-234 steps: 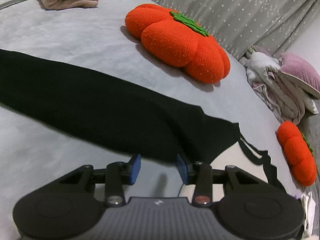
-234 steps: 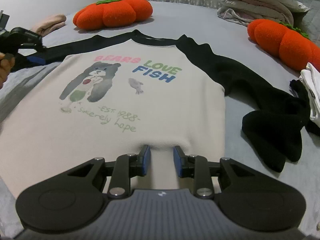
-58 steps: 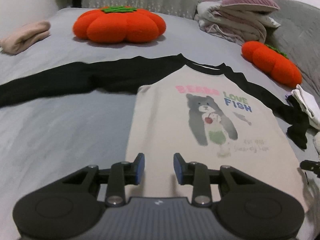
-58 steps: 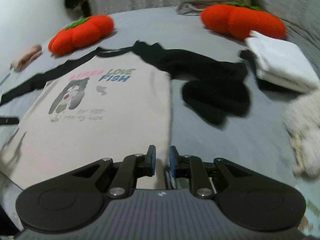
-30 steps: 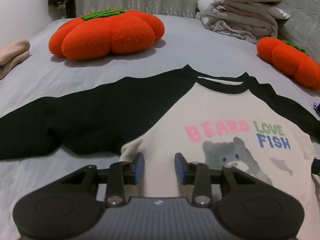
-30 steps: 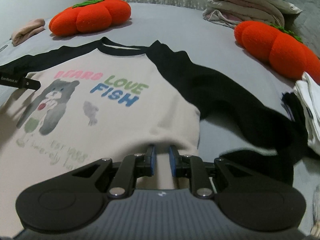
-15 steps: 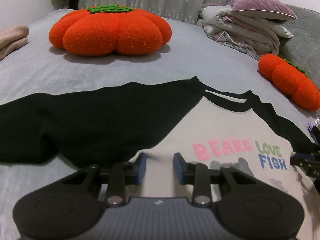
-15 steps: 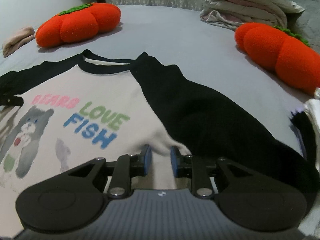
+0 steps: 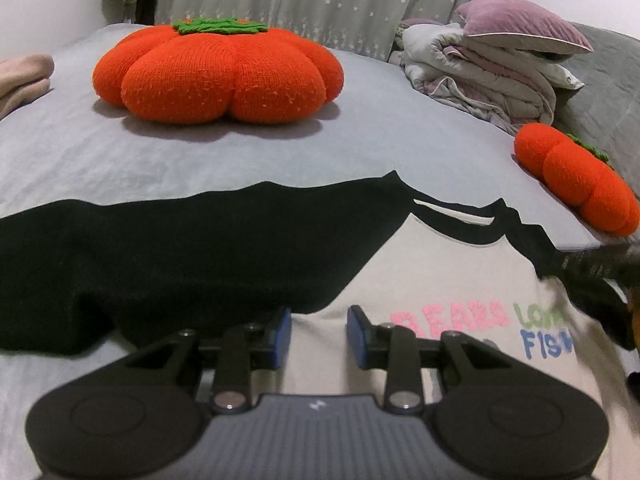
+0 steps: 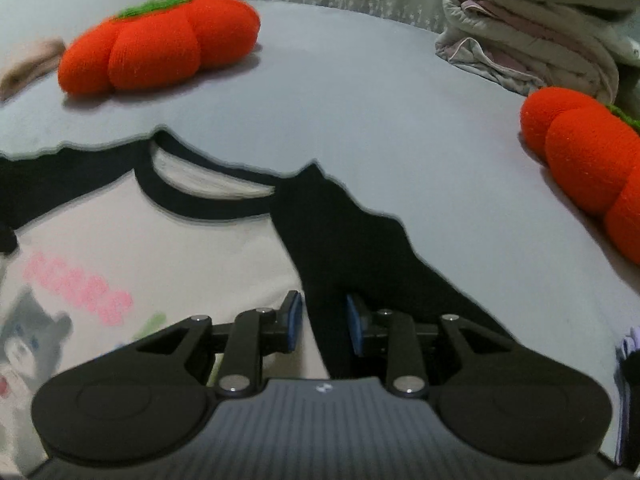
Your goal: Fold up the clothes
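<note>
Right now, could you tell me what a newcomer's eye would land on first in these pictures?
Probably the big orange pumpkin cushion at the back of the grey bed, with a smaller one at the right edge. Next, the cream and black shirt spread flat in front, printed with coloured letters. Both grippers, left and right, sit open low over its shoulder seams.
</note>
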The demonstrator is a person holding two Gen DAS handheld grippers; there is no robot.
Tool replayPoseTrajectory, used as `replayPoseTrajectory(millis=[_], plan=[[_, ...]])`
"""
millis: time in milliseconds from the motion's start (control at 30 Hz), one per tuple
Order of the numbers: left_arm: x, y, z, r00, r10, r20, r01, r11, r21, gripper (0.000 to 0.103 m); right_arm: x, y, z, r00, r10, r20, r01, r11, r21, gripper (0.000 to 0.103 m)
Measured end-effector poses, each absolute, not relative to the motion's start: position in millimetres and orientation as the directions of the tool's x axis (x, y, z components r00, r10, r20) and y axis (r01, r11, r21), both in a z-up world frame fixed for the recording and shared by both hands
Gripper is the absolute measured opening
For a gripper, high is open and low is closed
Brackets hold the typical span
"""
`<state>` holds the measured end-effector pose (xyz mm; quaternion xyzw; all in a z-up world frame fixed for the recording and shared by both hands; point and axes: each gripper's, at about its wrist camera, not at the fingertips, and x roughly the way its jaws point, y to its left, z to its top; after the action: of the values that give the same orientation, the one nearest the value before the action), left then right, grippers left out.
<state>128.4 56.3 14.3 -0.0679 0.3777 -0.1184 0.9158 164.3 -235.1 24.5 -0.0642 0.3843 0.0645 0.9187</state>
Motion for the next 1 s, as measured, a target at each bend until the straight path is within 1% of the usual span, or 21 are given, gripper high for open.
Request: replayPoseTrajectory(millis=[67, 133, 267, 333, 367, 400, 467, 533, 567, 600, 633, 667, 767, 867, 933, 1000], plan=[[128, 55, 15, 0.685, -0.268, -0.677, 0.166, 0.963, -0.214, 0.034, 167, -244, 40, 0.729, 0.118, -0.674, -0.171, 0.985, -0.014, 0.030], [128, 55, 16, 0.684, -0.269, -0.678, 0.166, 0.963, -0.214, 0.034, 177, -250, 48, 0.741, 0.156, -0.654, -0.187, 0.982, 0.023, 0.030], [129, 57, 17, 0.678, -0.280, -0.680, 0.162, 0.959, -0.233, 0.035, 210, -239, 38, 0.701, 0.144, -0.699, -0.225, 0.974, -0.024, 0.030], [130, 60, 17, 0.674, -0.287, -0.681, 0.158, 0.956, -0.246, 0.035, 222, -232, 34, 0.689, 0.160, -0.707, -0.266, 0.963, -0.041, 0.037], [130, 59, 17, 0.673, -0.287, -0.681, 0.159, 0.956, -0.245, 0.035, 227, -230, 32, 0.686, 0.165, -0.708, -0.282, 0.958, -0.049, 0.047], [130, 59, 17, 0.673, -0.287, -0.682, 0.160, 0.956, -0.245, 0.035, 231, -228, 29, 0.684, 0.163, -0.711, -0.289, 0.955, -0.060, 0.052], [130, 57, 17, 0.672, -0.286, -0.683, 0.169, 0.957, -0.234, 0.036, 239, -226, 22, 0.674, 0.154, -0.723, -0.300, 0.951, -0.077, 0.053], [129, 56, 17, 0.671, -0.286, -0.684, 0.175, 0.958, -0.228, 0.036, 245, -226, 15, 0.655, 0.151, -0.740, -0.302, 0.951, -0.073, 0.050], [129, 56, 17, 0.671, -0.286, -0.684, 0.177, 0.958, -0.228, 0.036, 245, -227, 13, 0.655, 0.155, -0.740, -0.302, 0.951, -0.068, 0.041], [129, 57, 17, 0.670, -0.288, -0.684, 0.175, 0.957, -0.232, 0.036, 244, -228, 15, 0.663, 0.159, -0.731, -0.299, 0.952, -0.064, 0.023], [129, 58, 18, 0.668, -0.291, -0.685, 0.171, 0.956, -0.239, 0.036, 243, -229, 16, 0.672, 0.163, -0.722, -0.296, 0.953, -0.060, 0.018], [129, 58, 19, 0.667, -0.292, -0.685, 0.169, 0.955, -0.243, 0.036, 242, -230, 18, 0.680, 0.164, -0.715, -0.296, 0.953, -0.063, 0.015], [127, 56, 22, 0.671, -0.297, -0.680, 0.171, 0.953, -0.248, 0.036, 235, -225, 25, 0.720, 0.145, -0.678, -0.301, 0.946, -0.117, 0.011], [124, 53, 26, 0.679, -0.293, -0.673, 0.175, 0.955, -0.239, 0.037, 229, -219, 37, 0.773, 0.121, -0.623, -0.271, 0.951, -0.151, 0.010], [124, 52, 25, 0.682, -0.286, -0.674, 0.177, 0.958, -0.227, 0.037, 230, -214, 38, 0.788, 0.099, -0.608, -0.256, 0.950, -0.177, 0.010], [126, 52, 20, 0.672, -0.270, -0.690, 0.170, 0.963, -0.210, 0.037, 236, -210, 27, 0.774, 0.060, -0.631, -0.245, 0.947, -0.210, 0.010]])
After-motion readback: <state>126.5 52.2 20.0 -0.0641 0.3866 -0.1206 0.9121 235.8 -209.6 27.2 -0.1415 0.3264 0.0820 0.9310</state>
